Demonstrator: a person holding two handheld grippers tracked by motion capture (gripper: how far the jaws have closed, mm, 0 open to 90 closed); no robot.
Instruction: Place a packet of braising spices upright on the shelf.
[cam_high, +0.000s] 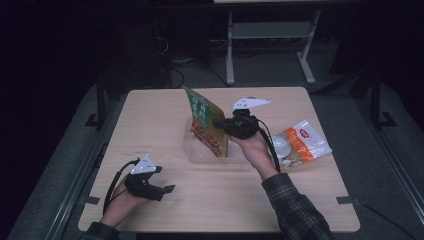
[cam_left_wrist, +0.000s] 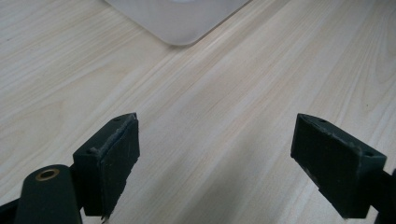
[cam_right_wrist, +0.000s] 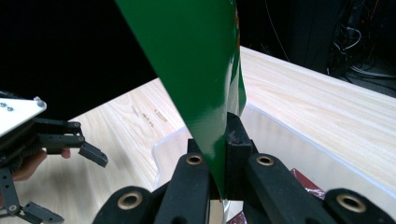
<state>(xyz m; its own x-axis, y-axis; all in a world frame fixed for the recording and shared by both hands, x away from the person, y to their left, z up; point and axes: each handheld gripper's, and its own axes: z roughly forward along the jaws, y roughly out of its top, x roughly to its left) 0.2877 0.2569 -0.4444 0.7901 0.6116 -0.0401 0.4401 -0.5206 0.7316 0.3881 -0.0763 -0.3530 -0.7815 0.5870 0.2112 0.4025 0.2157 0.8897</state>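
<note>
Over the clear tray (cam_high: 200, 155), right tool (cam_high: 223, 123) clamping green packet (cam_high: 205, 120); white pouch (cam_high: 302, 142) beside; left tool (cam_high: 167, 189) wide, empty

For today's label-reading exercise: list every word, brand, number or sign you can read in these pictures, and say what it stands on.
Green snack bag: yellowish characters on its front, too small and blurred to read.
White and orange packet: a red logo patch near its top, too blurred to read.
Table: faint small marks on the wood, not readable.
Grey plates on the left gripper and right gripper: small dark marks, too tiny to read.
No text can be quoted.
</note>
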